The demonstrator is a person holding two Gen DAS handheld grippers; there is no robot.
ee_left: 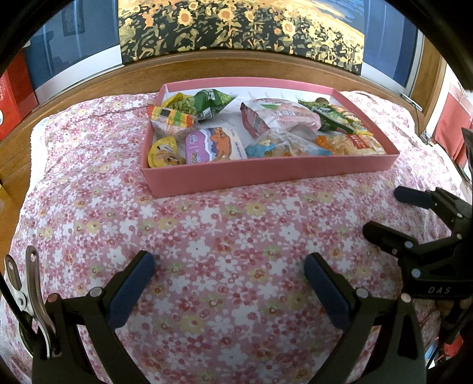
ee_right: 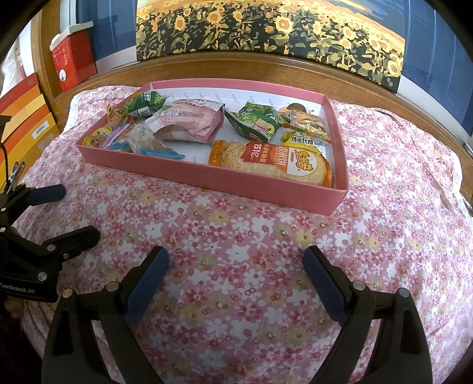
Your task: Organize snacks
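A shallow pink box (ee_left: pixel 266 174) (ee_right: pixel 224 181) sits on the floral cloth and holds several snack packs. Among them are a green pea bag (ee_left: pixel 207 102), a pink wrapped cake (ee_left: pixel 280 116) (ee_right: pixel 189 121), a purple dinosaur pack (ee_left: pixel 214 144) and an orange rice cracker pack (ee_right: pixel 275 161) (ee_left: pixel 351 143). My left gripper (ee_left: pixel 229 264) is open and empty, low over the cloth in front of the box. My right gripper (ee_right: pixel 236 260) is open and empty too, beside it; it also shows in the left wrist view (ee_left: pixel 384 209). The left gripper shows at the left of the right wrist view (ee_right: pixel 74 209).
The floral cloth (ee_left: pixel 207 236) covers a rounded table. A wooden ledge (ee_left: pixel 236 63) runs behind it with a sunflower painting (ee_left: pixel 242 26) on it. Red and orange boxes (ee_right: pixel 71 59) stand at the left. A metal clip (ee_left: pixel 26 295) is at my left gripper's side.
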